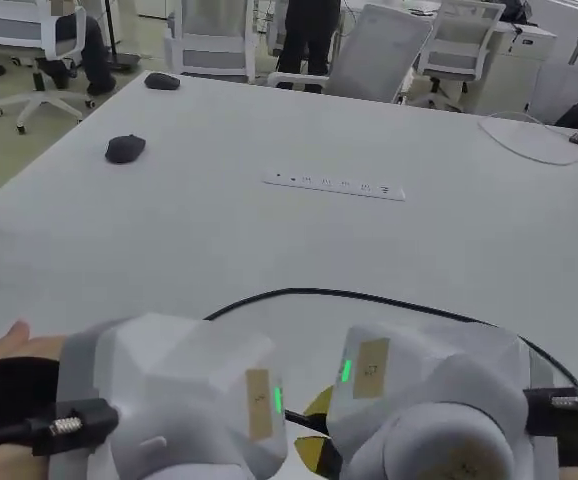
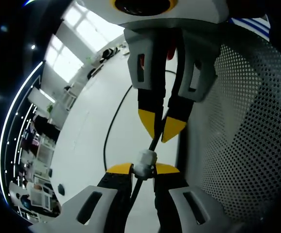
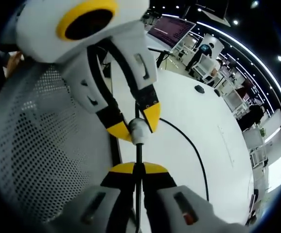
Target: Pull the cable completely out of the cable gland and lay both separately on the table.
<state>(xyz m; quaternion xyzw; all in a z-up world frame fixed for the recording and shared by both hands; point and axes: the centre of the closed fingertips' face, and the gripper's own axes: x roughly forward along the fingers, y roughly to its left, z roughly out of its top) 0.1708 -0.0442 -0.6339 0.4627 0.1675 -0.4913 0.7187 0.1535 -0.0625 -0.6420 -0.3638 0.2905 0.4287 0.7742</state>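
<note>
Left gripper view: left claw (image 2: 143,169) is clamped shut on the white cable gland (image 2: 144,159), likely to anchor it. Right claw (image 2: 162,127) faces it nose to nose and is pinched shut on the black cable (image 1: 349,293) just beside the gland, so a pull apart would run straight along the cable. The grip close to the gland probably limits bending. Slack loops across the white surface (image 1: 269,230). Cable is not yet out, and nothing is laid down.
</note>
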